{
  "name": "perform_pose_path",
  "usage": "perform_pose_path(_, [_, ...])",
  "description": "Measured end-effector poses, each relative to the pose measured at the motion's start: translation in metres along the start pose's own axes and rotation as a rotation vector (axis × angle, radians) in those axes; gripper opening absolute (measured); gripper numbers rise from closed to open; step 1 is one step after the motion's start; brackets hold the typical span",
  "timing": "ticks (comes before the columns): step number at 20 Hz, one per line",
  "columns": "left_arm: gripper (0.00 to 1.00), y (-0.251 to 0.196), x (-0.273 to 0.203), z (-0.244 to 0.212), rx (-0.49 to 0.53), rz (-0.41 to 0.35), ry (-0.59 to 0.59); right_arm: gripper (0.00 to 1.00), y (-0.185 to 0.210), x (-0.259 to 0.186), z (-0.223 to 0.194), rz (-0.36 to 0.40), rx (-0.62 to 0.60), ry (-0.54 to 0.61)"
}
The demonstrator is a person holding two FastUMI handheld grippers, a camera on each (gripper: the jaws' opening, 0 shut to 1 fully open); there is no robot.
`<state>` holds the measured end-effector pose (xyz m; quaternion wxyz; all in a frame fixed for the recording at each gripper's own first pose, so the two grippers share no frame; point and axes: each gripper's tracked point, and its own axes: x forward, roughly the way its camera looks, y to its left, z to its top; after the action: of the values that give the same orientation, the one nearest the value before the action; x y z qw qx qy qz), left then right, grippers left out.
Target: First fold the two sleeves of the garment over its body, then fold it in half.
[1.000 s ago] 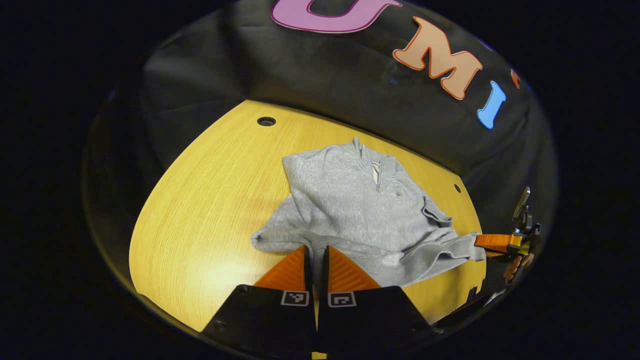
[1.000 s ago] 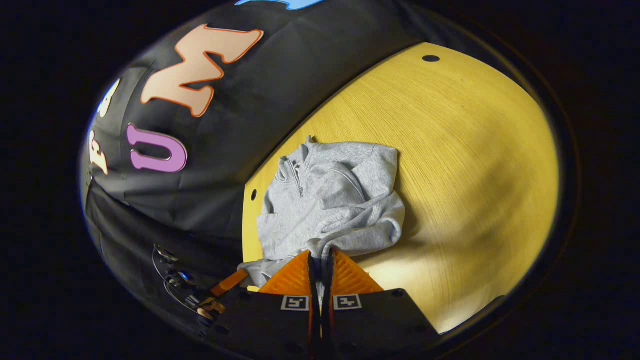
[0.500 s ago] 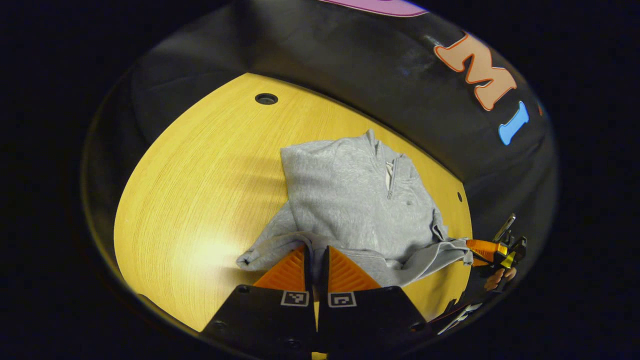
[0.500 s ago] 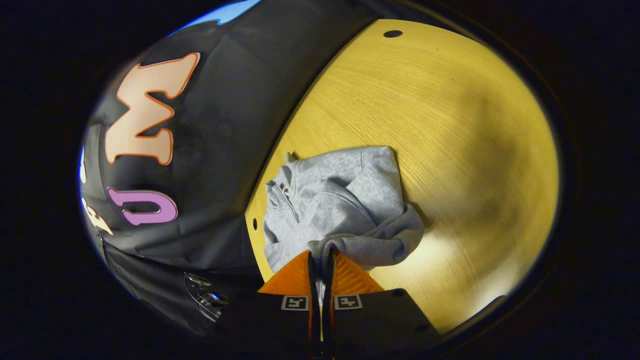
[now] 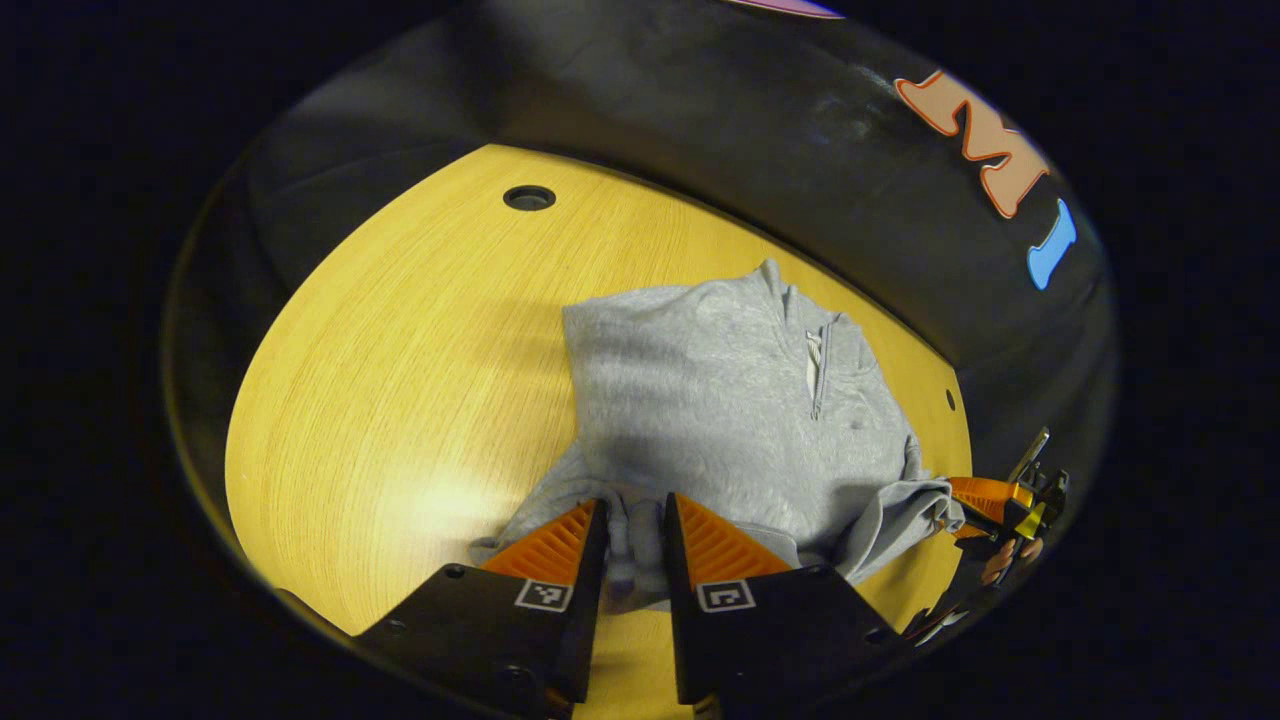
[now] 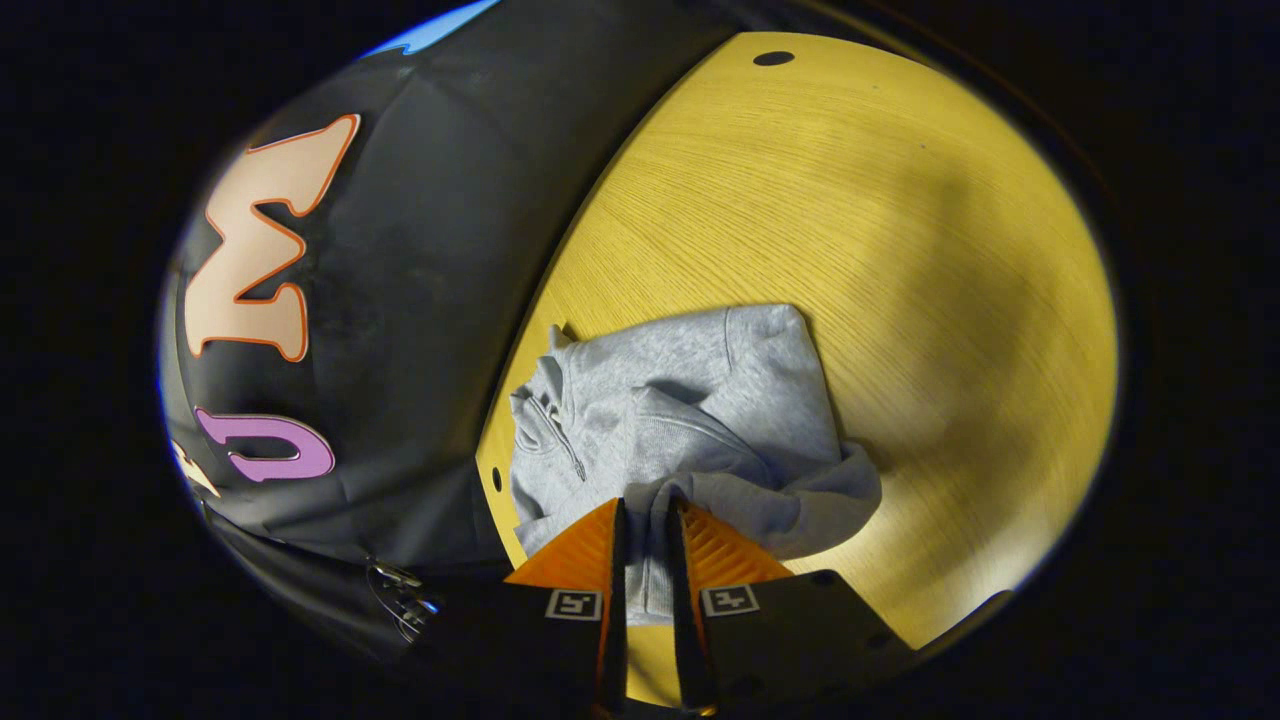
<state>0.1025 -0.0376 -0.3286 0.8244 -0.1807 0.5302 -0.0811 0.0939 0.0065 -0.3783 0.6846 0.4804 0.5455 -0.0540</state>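
Between the fingers of the left gripper point(image 5: 634, 535) lies a bunched fold of the grey garment point(image 5: 720, 400), at 6 o'clock in the left gripper view. The fingers stand a little apart with cloth in the gap; whether they still press on it I cannot tell. The right gripper point(image 6: 648, 540) stands likewise in the right gripper view, narrow, with a strip of cloth running down between its fingers, and again the pinch itself is not plain. That gripper also shows in the left gripper view at about 4 o'clock point(image 5: 985, 497), at the garment's far corner.

The garment lies on the yellow counter point(image 5: 400, 380), collar and short zip point(image 5: 817, 360) towards 1 o'clock from the left fingers, close to the counter's back edge by the black wall. Its long axis runs from the hem at the fingers up to the collar. Both sleeves appear to be gathered onto the body already, though rumpled near the hem.

By my judgement the fold in half is in hand: each gripper sits at one hem corner, left and right about equally near, and the collar lies straight ahead at 12 to 1 o'clock. The move turns on carrying both corners forward along that axis together, lest the fold skew.
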Motion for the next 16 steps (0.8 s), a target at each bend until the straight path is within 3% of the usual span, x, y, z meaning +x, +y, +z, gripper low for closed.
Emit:
perform_pose_path(1, [0.35, 0.003, -0.001, 0.008, 0.022, 0.019, -0.028, 0.31, 0.005, -0.001, 0.004, 0.015, 0.004, -0.019])
perform_pose_path(3, [0.54, 0.009, -0.002, 0.022, 0.072, 0.07, -0.08, 0.63, 0.02, -0.005, 0.012, 0.056, 0.002, -0.058])
perform_pose_path(4, [0.72, 0.008, -0.005, 0.028, 0.093, 0.082, -0.104, 0.7, 0.023, -0.007, 0.016, 0.061, -0.017, -0.087])
perform_pose_path(5, [0.76, 0.007, -0.008, 0.036, 0.113, 0.094, -0.134, 0.85, 0.024, -0.007, 0.022, 0.056, -0.046, -0.124])
perform_pose_path(7, [0.98, 0.006, -0.02, 0.056, 0.141, 0.127, -0.221, 0.97, 0.024, -0.02, 0.035, 0.037, -0.12, -0.192])
perform_pose_path(10, [0.95, 0.001, -0.045, 0.088, 0.176, 0.171, -0.38, 0.98, 0.03, -0.043, 0.044, 0.043, -0.214, -0.264])
perform_pose_path(11, [0.95, -0.005, -0.056, 0.095, 0.188, 0.179, -0.426, 0.93, 0.03, -0.052, 0.047, 0.042, -0.254, -0.291])
perform_pose_path(12, [0.95, -0.011, -0.064, 0.1, 0.196, 0.182, -0.464, 0.98, 0.028, -0.061, 0.05, 0.038, -0.299, -0.319])
perform_pose_path(15, [0.95, -0.028, -0.098, 0.103, 0.196, 0.188, -0.553, 0.98, 0.031, -0.093, 0.051, 0.042, -0.444, -0.4])
perform_pose_path(16, [0.95, -0.033, -0.109, 0.101, 0.201, 0.19, -0.582, 0.93, 0.03, -0.105, 0.05, 0.047, -0.501, -0.429])
